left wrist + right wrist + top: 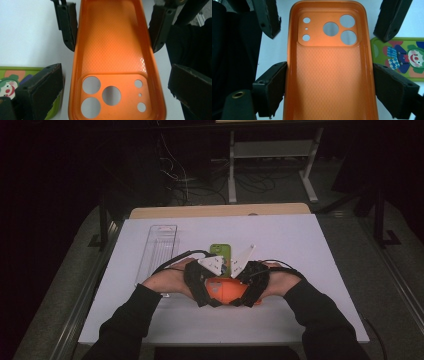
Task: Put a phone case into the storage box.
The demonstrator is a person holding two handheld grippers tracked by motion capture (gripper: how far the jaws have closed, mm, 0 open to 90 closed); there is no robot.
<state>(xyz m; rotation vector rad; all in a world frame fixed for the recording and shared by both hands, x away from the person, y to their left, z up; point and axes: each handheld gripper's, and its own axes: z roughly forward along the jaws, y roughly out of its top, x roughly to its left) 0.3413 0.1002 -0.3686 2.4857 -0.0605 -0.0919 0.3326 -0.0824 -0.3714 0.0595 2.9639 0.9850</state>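
Note:
An orange phone case lies hollow side up on the white table, between my two hands. In the right gripper view its textured inside runs between my right gripper's two pads, which press on both long sides. My left gripper straddles the end with the camera holes, jaws open, with a small gap to the case on each side. In the high view the left gripper and the right gripper face each other over the case.
A green phone case printed with a clown lies just beyond the orange one, close to the grippers. A clear plastic tray rests at the left of the table. A wooden edge runs along the far side.

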